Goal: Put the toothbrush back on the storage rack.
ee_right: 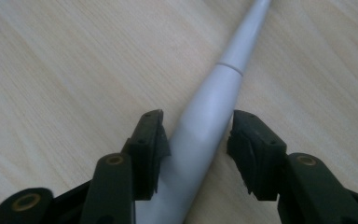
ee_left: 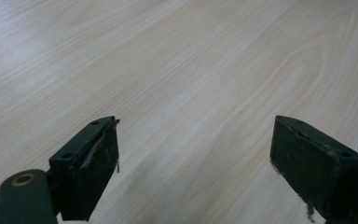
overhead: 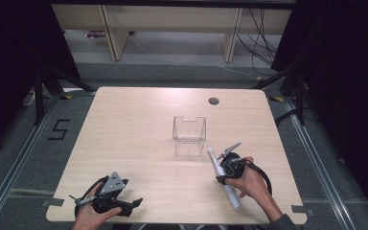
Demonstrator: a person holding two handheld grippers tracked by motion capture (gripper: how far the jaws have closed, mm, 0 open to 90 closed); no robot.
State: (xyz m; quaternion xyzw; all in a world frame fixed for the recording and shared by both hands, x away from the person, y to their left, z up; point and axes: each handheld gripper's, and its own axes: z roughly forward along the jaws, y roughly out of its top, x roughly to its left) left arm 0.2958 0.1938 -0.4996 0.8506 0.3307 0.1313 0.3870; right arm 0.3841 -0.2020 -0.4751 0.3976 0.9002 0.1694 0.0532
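Observation:
A long white tapered handle [overhead: 219, 165] lies on the wooden table [overhead: 139, 120] at the front right, its thin end toward a clear plastic box [overhead: 189, 129]. My right gripper [overhead: 222, 175] straddles it near the middle. In the right gripper view the black jaws press both sides of the handle's [ee_right: 205, 121] thick part, so the right gripper [ee_right: 198, 135] is shut on it. My left gripper [overhead: 134, 205] rests at the front left edge, held by a hand. In the left gripper view it [ee_left: 196, 154] stands wide open over bare wood, nothing between the jaws.
The clear box stands upright just right of the table's middle. A round cable hole [overhead: 213, 101] sits near the far edge. Black stands [overhead: 43, 81] and cables flank the table, and shelving legs [overhead: 110, 33] stand behind it.

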